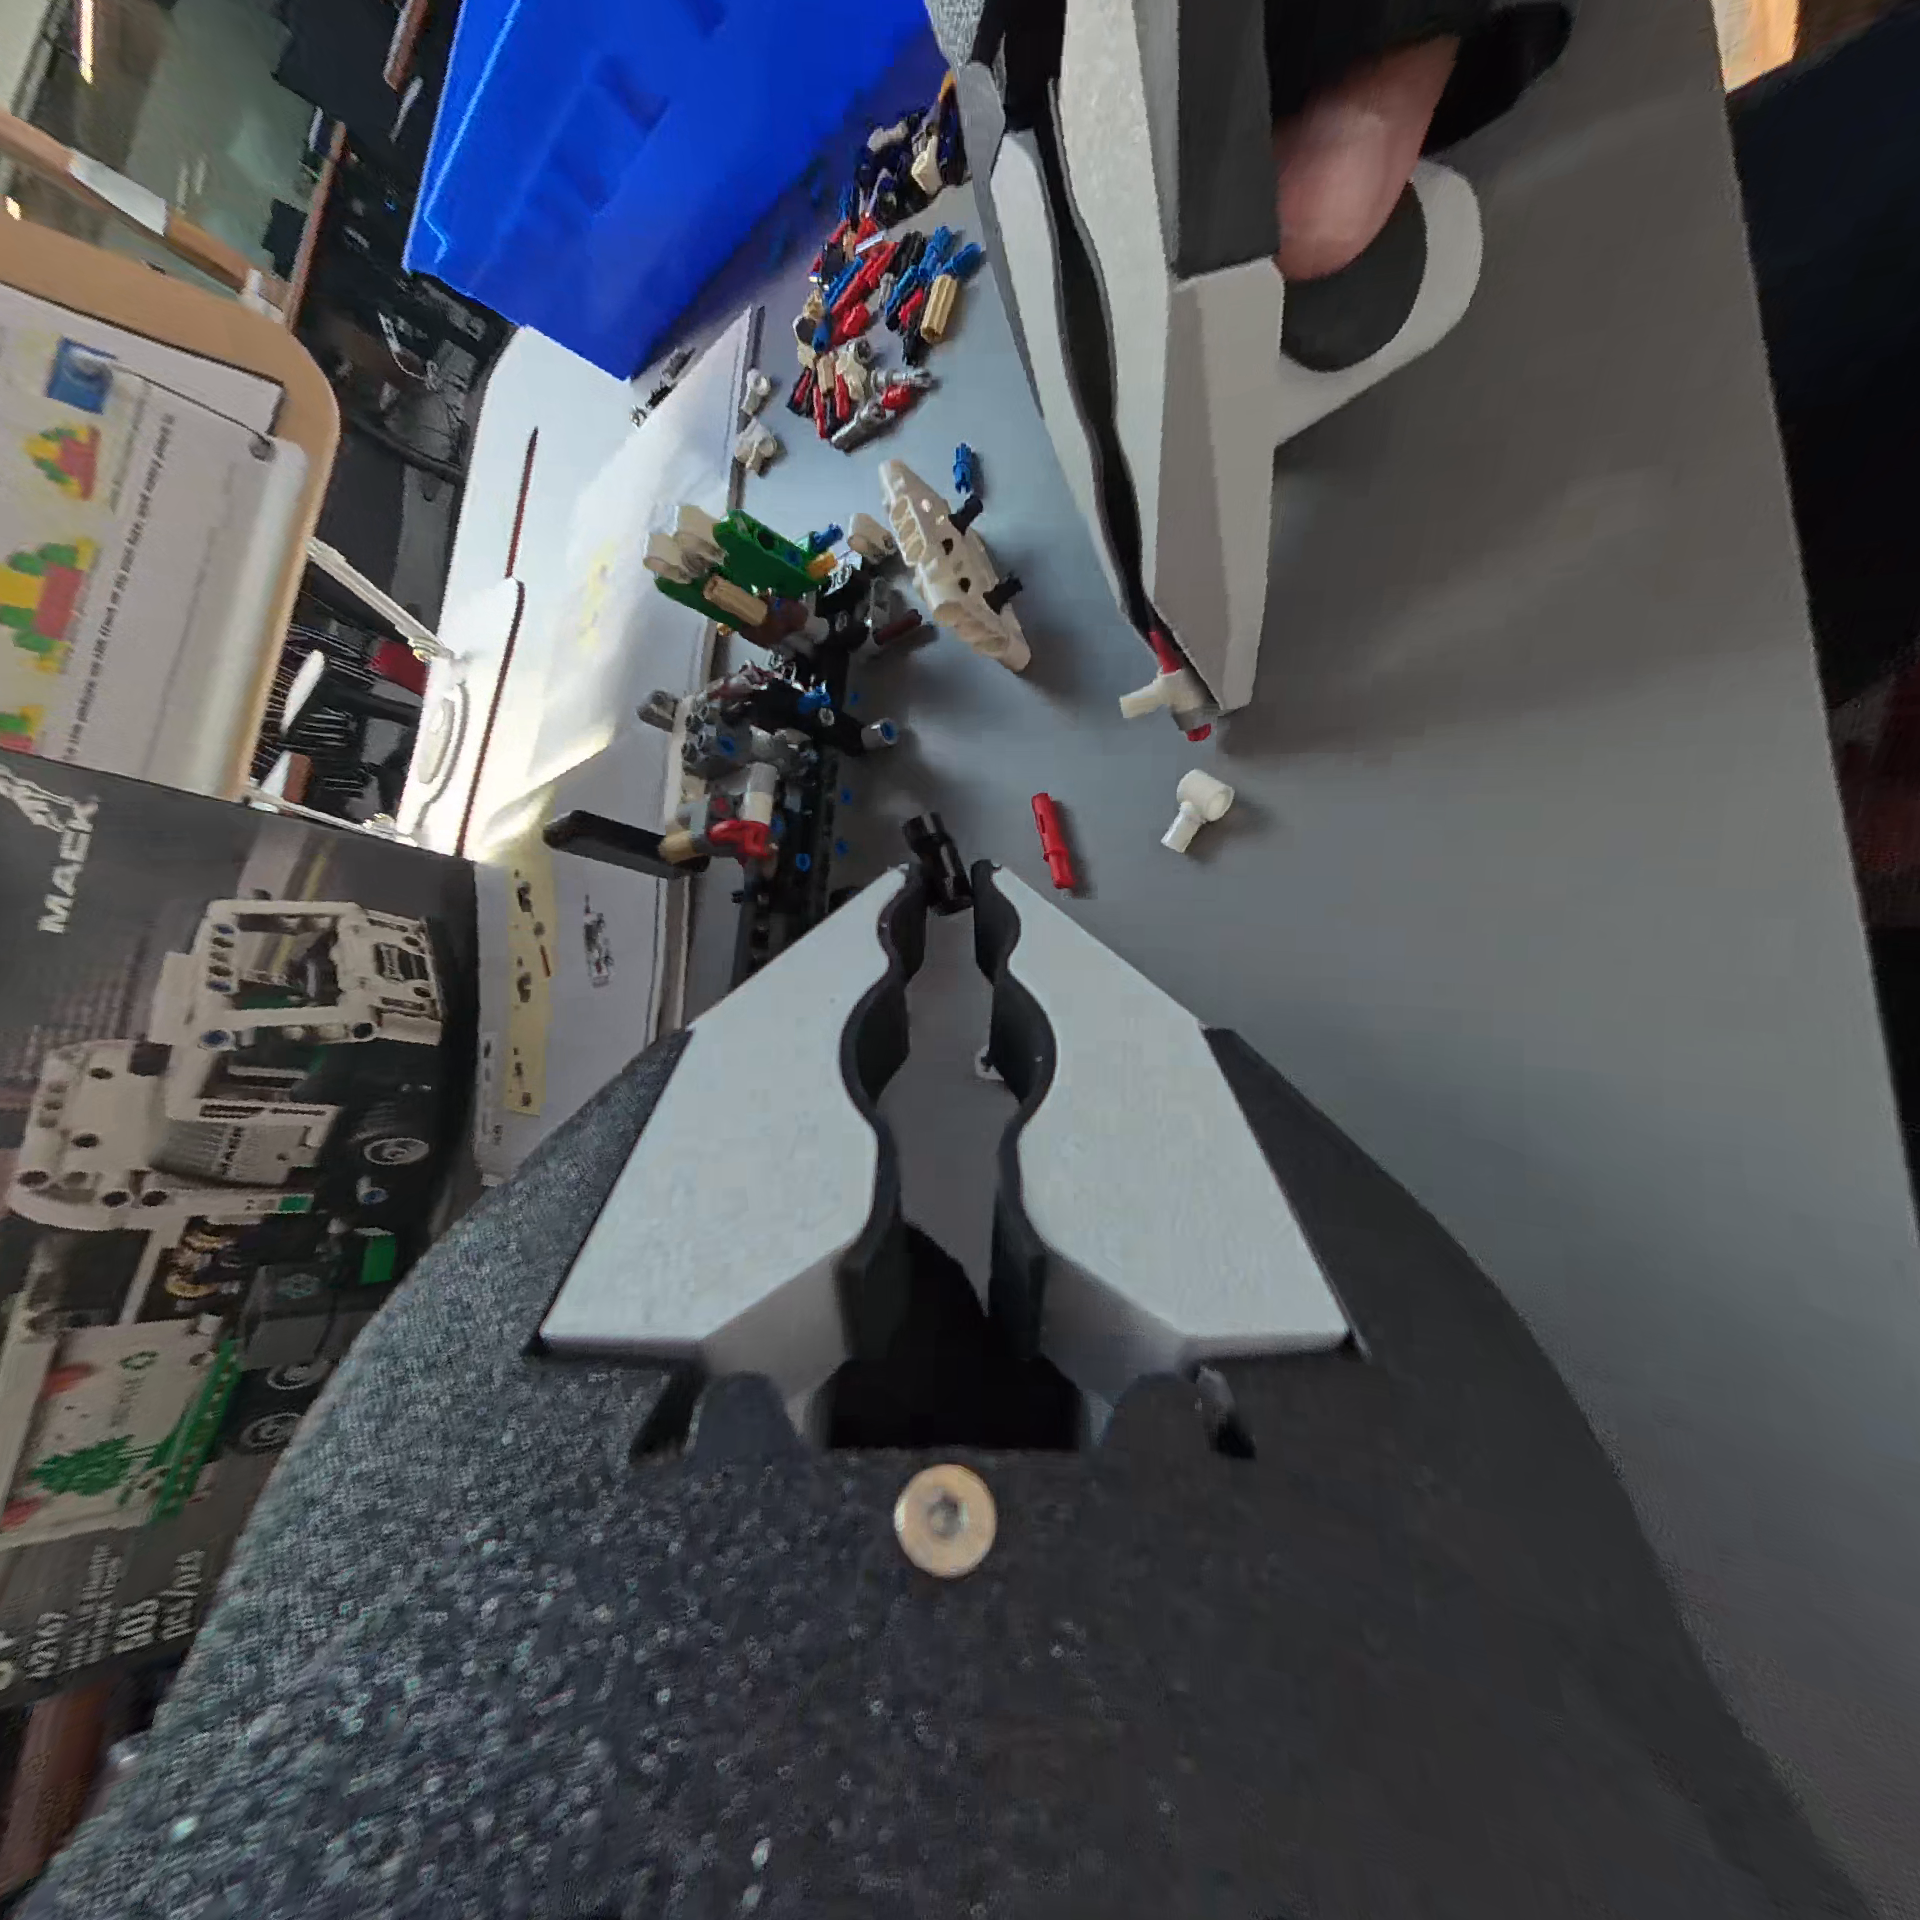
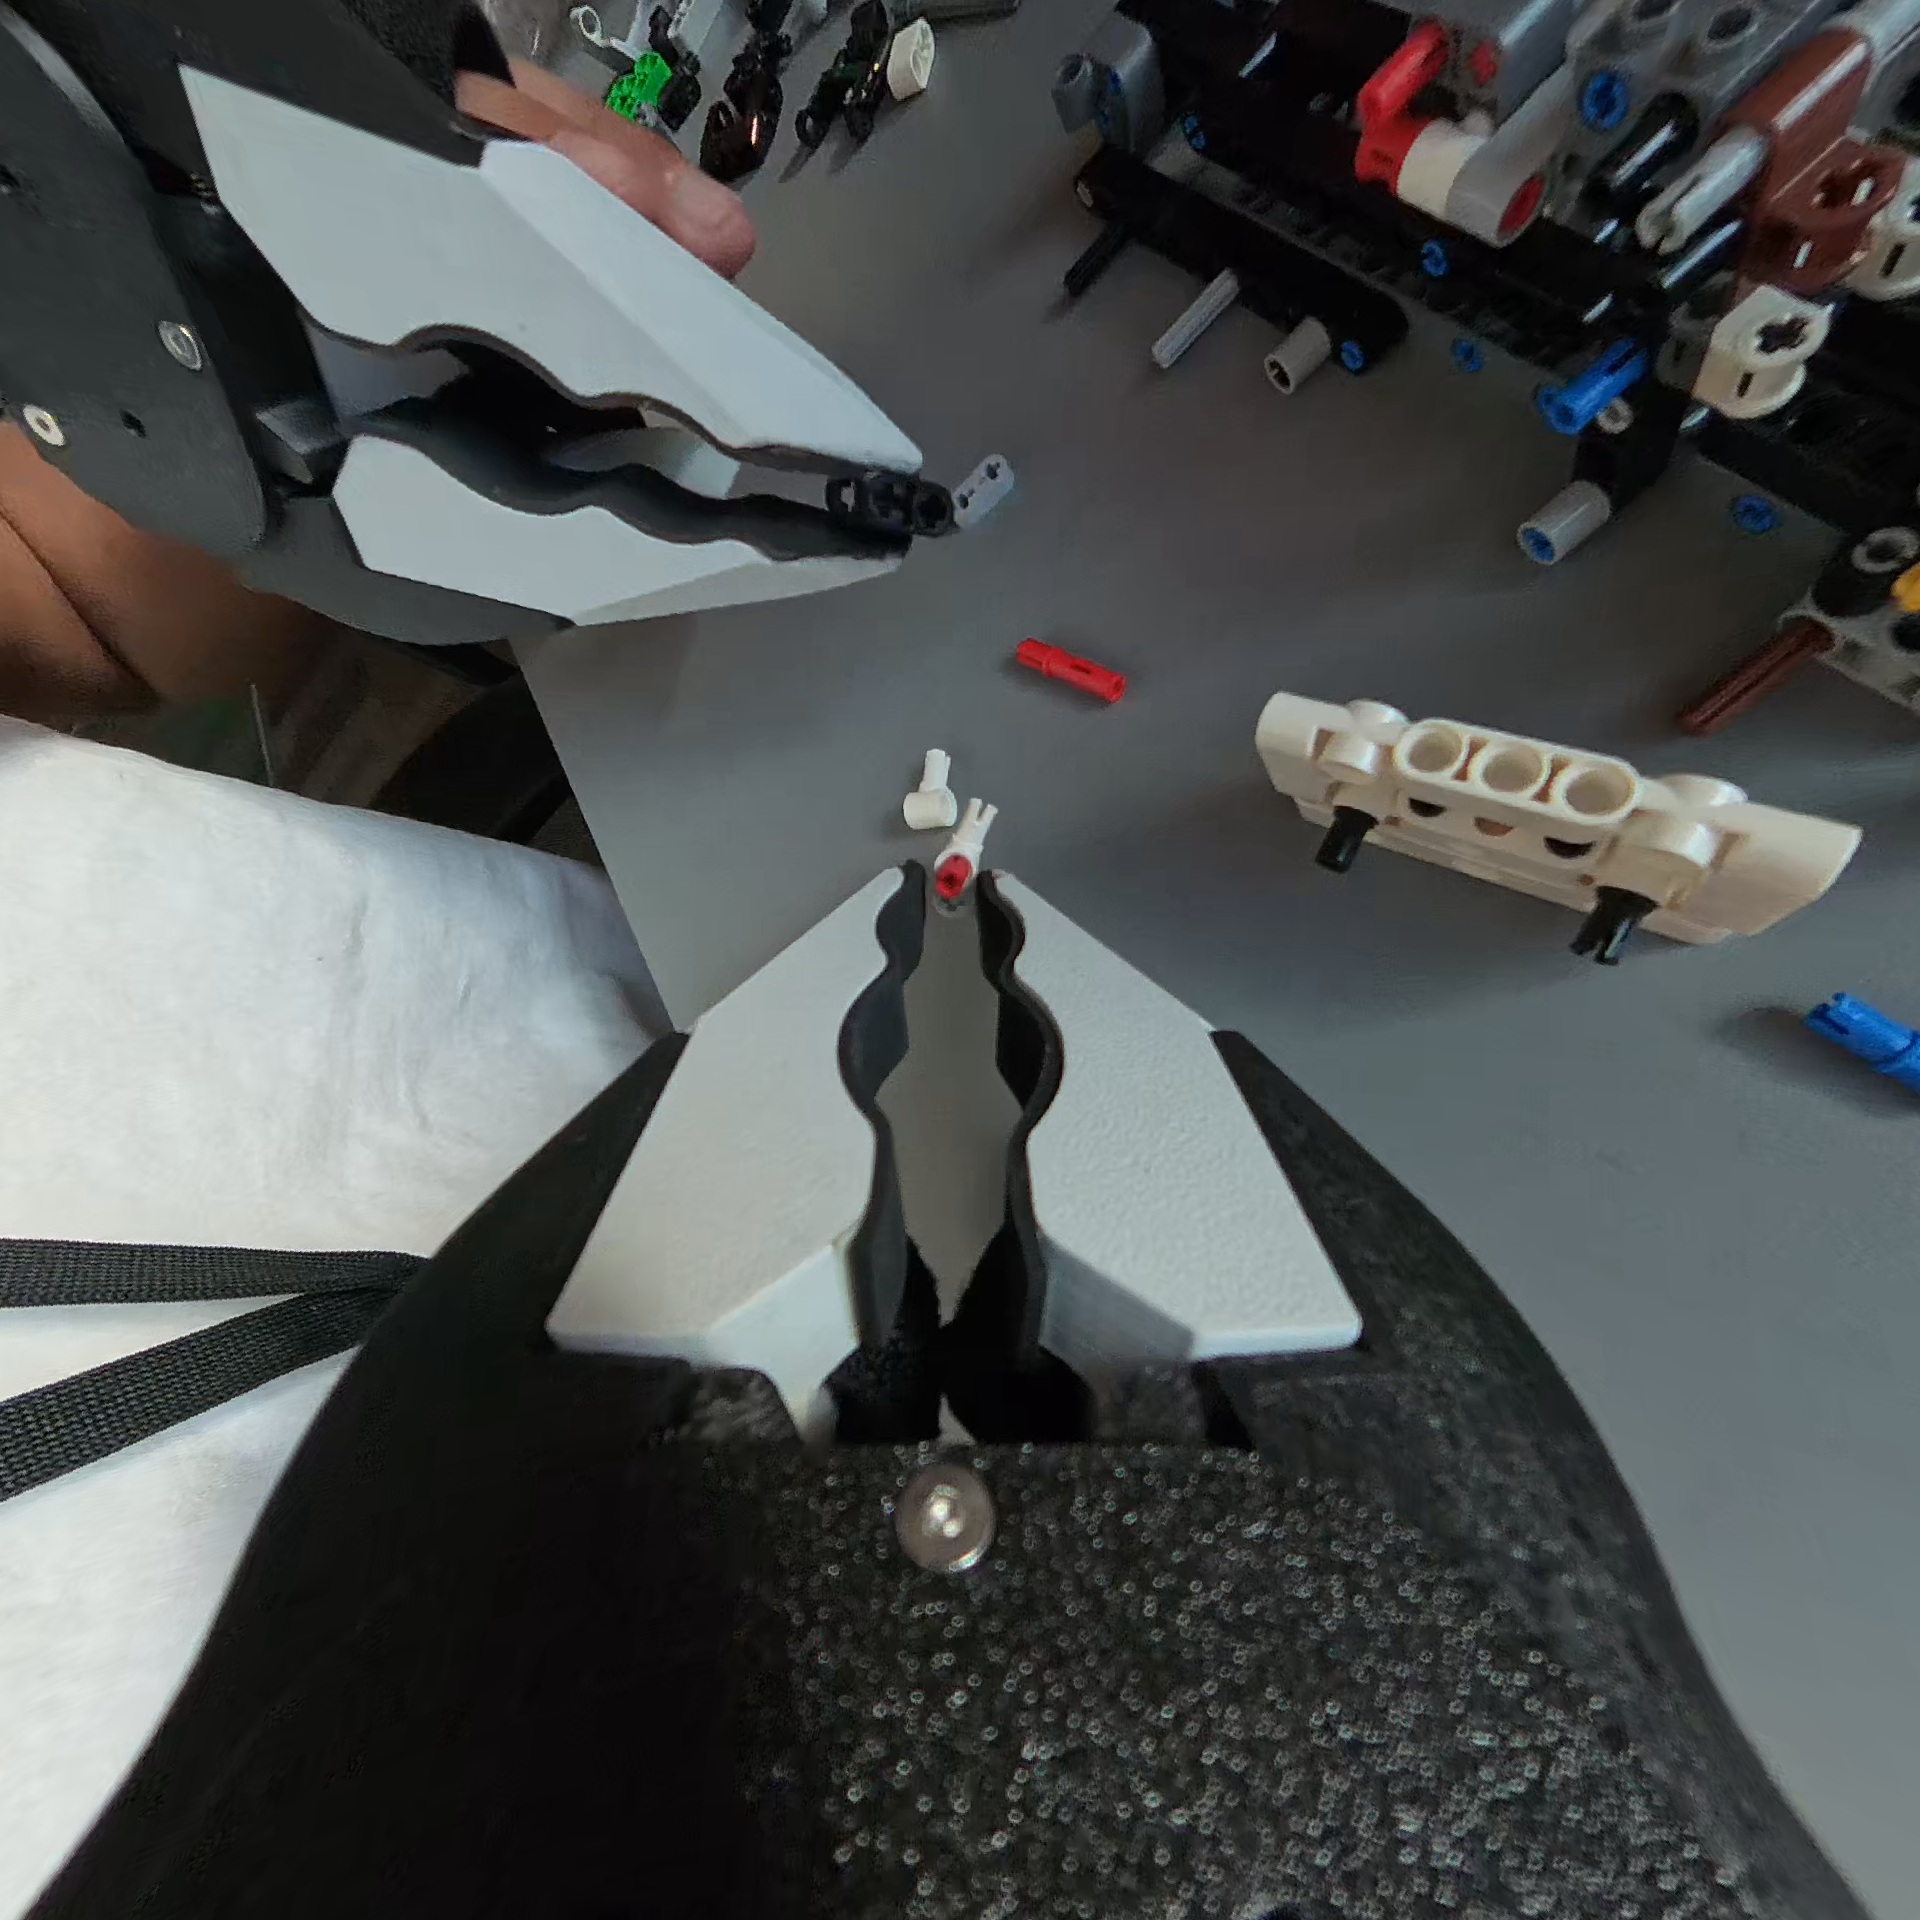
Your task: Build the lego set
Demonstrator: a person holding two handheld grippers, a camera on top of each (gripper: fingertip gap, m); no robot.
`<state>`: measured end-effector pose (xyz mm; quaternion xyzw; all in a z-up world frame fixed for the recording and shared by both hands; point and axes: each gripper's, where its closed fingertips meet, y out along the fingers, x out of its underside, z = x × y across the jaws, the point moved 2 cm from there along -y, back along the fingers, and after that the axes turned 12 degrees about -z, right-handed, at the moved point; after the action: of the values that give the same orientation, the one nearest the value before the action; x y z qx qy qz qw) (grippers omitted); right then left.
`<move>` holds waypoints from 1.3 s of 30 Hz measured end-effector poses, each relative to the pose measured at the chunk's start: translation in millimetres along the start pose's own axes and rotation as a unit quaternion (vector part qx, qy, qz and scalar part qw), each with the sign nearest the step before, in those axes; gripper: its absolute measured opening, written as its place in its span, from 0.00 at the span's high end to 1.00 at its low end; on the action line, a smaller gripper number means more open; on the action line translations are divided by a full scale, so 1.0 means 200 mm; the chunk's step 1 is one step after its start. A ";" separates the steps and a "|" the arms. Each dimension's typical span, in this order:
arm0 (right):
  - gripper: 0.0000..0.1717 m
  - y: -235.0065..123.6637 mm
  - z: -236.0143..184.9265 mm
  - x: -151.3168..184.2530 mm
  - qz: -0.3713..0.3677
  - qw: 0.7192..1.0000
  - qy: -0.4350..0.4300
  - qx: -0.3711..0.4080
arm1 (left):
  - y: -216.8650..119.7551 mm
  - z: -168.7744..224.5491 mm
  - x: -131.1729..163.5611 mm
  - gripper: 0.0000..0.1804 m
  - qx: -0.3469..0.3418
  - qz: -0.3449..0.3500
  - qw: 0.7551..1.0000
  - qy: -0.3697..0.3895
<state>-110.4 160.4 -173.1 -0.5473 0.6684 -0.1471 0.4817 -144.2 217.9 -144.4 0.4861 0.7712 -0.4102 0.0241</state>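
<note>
The left gripper [image 1: 943,883] has its tongs drawn narrow on a small black connector [image 1: 940,862], both dark pads pressed to its sides, the piece jutting past the tips; the right wrist view shows the same black piece pinched at that gripper's tip, above the grey table [image 1: 1507,1039]; just right of it on the table lies a red pin [image 1: 1055,842], and further right a white connector [image 1: 1200,810].

The right gripper [image 2: 948,881] is likewise closed narrow, on a small assembly: a red pin with a white connector [image 2: 961,847] on it, gripped at the very tips; the left wrist view shows it clamped there, with a grey part beside the red; just beyond and left of it the loose white connector lies on the table; further off, the red pin.

To the right, at middle distance, a cream beam with black pins [image 2: 1538,821] lies on the table; a blue pin [image 2: 1865,1039] lies nearer, at the right edge; far right stands a part-built model of black, grey and coloured parts [image 2: 1558,187].

In the left wrist view, farther on, a heap of small loose parts [image 1: 883,291] and a blue bin [image 1: 644,156]; at near left a printed booklet [image 1: 208,1143].
</note>
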 end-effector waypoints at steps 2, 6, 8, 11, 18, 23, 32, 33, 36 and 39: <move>0.91 -0.01 0.00 -0.01 0.009 1.000 0.007 -0.009 | 0.00 -0.02 -0.01 0.97 -0.053 0.000 0.997 0.062; 0.83 -0.11 -0.02 -0.11 0.096 0.994 0.015 -0.046 | -0.01 -0.07 -0.07 0.97 -0.149 0.024 0.975 0.165; 0.82 -0.19 -0.05 -0.20 0.166 0.983 0.018 -0.082 | -0.02 -0.08 -0.10 0.97 -0.180 0.041 0.963 0.198; 0.82 -0.21 -0.08 -0.25 0.196 0.968 0.052 -0.150 | -0.04 -0.11 -0.15 0.97 -0.237 0.060 0.939 0.241; 0.93 -0.23 -0.10 -0.30 0.224 0.942 0.074 -0.239 | -0.07 -0.11 -0.17 0.97 -0.293 0.092 0.905 0.294; 0.95 -0.20 -0.09 -0.31 0.222 0.946 0.080 -0.222 | -0.06 -0.12 -0.14 0.96 -0.282 0.095 0.913 0.280; 0.96 -0.23 0.00 -0.33 0.251 0.964 0.018 -0.084 | -0.01 -0.16 -0.05 0.94 -0.087 0.117 0.988 0.052; 0.96 -0.23 0.00 -0.33 0.252 0.965 0.003 -0.072 | -0.01 -0.16 -0.05 0.93 -0.052 0.127 0.990 0.016; 0.97 -0.22 -0.06 -0.34 0.247 0.964 -0.021 -0.092 | -0.04 -0.16 -0.06 0.87 0.042 0.167 0.983 -0.067; 0.97 -0.19 -0.10 -0.34 0.239 0.960 -0.022 -0.141 | -0.11 -0.16 -0.10 0.85 0.113 0.220 0.963 -0.112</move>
<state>-108.0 198.9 -102.2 -0.4369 0.7828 0.0805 0.4357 -138.0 220.5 -100.6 0.5942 0.5866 -0.5309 0.1445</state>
